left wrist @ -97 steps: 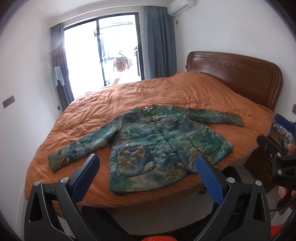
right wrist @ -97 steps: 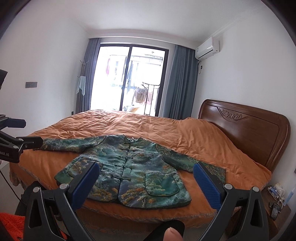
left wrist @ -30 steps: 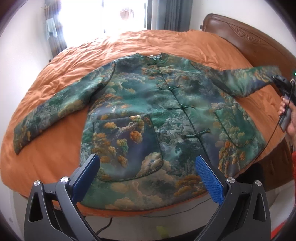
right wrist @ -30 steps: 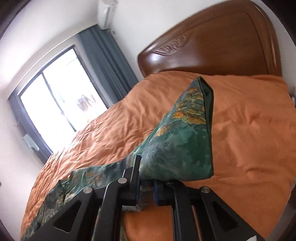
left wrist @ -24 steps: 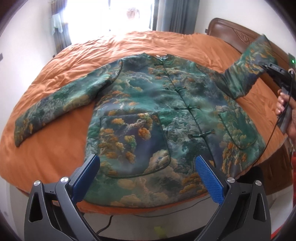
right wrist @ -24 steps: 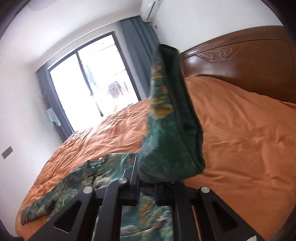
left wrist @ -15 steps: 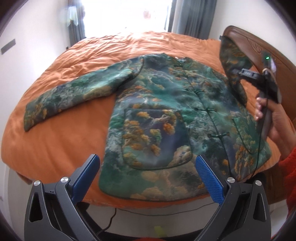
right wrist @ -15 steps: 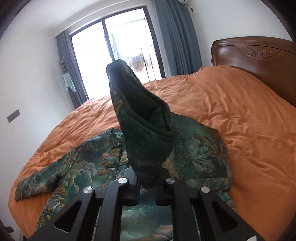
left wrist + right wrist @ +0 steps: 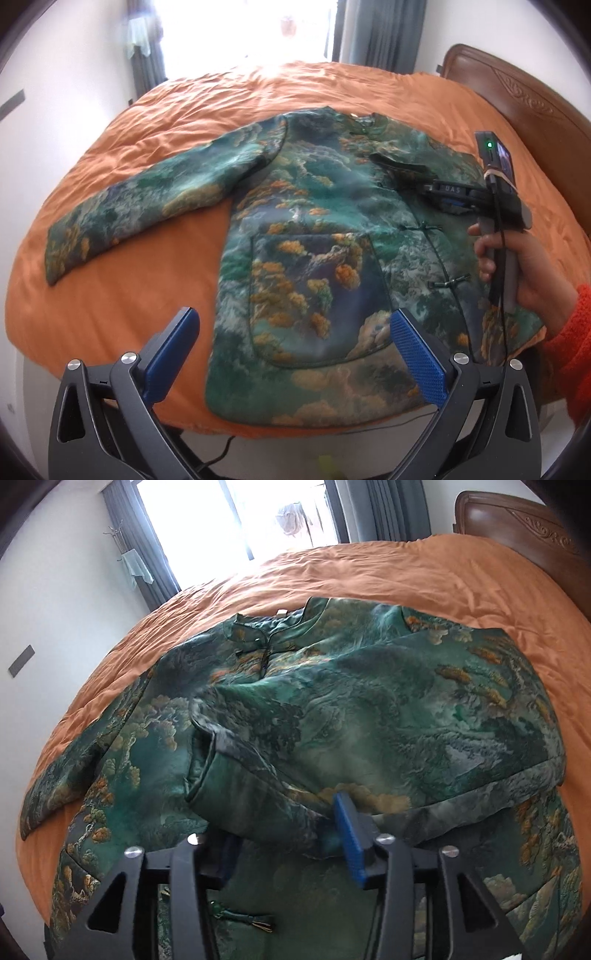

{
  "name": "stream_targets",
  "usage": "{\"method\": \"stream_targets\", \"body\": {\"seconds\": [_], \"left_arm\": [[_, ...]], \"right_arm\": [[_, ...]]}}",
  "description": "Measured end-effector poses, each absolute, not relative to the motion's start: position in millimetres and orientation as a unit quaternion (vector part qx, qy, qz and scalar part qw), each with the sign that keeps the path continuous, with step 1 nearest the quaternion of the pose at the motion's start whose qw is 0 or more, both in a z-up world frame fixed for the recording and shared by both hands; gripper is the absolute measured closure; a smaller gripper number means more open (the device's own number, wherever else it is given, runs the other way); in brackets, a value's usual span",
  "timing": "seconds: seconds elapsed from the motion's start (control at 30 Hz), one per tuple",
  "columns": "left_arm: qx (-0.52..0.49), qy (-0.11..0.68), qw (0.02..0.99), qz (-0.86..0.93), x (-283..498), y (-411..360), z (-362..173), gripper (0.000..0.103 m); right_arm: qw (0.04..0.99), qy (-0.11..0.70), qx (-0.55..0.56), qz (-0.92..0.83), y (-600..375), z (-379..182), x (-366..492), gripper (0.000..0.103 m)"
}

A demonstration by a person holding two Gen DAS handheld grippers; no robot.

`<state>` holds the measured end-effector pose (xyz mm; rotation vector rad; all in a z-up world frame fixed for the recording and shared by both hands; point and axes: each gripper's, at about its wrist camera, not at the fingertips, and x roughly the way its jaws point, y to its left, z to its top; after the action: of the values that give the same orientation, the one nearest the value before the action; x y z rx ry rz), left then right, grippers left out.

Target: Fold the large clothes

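orange quilted bedspread (image 9: 122,314) carries my green landscape-print padded jacket (image 9: 314,266), front up, one sleeve (image 9: 280,775) folded across its chest. my right gripper (image 9: 288,834) has just been opening, sleeve cuff loose between its jaws. my left gripper (image 9: 291,354) hangs wide open, empty. carved wooden headboard (image 9: 517,96) stands behind.
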<state>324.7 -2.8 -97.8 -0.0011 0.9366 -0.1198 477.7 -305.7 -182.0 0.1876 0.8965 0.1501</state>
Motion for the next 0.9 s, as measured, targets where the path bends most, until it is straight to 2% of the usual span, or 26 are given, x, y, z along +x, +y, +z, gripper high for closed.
{"method": "stream_targets", "body": {"seconds": [0.1,0.33,0.47,0.63,0.7,0.77,0.9], "left_arm": [[-0.001,0.453,0.888,-0.084,341.8,-14.3,-95.3,0.000],[-0.037,0.460,0.871,-0.171,400.7,-54.5,-91.3,0.000],[-0.065,0.489,0.841,-0.220,454.3,-90.2,-105.7,0.001],[-0.043,0.500,0.835,-0.224,505.5,-134.0,-126.8,0.002],[-0.042,0.509,0.832,-0.219,522.6,-145.8,-137.0,0.005],[-0.041,0.525,0.823,-0.215,536.8,-156.7,-148.4,0.020],[-0.023,0.548,0.810,-0.206,557.6,-173.4,-171.0,0.038]], "right_arm": [[0.893,0.434,0.083,0.089,-300.6,-180.7,470.3,0.039],[0.892,0.421,0.113,0.124,-315.8,-162.7,423.1,0.038],[0.903,0.397,0.108,0.120,-332.6,-151.2,385.5,0.038],[0.914,0.378,0.092,0.112,-346.5,-142.4,341.0,0.038],[0.918,0.372,0.085,0.109,-349.6,-140.5,326.2,0.038],[0.919,0.369,0.084,0.108,-353.6,-139.4,313.6,0.038],[0.918,0.371,0.090,0.106,-360.7,-142.2,299.8,0.038]]}}
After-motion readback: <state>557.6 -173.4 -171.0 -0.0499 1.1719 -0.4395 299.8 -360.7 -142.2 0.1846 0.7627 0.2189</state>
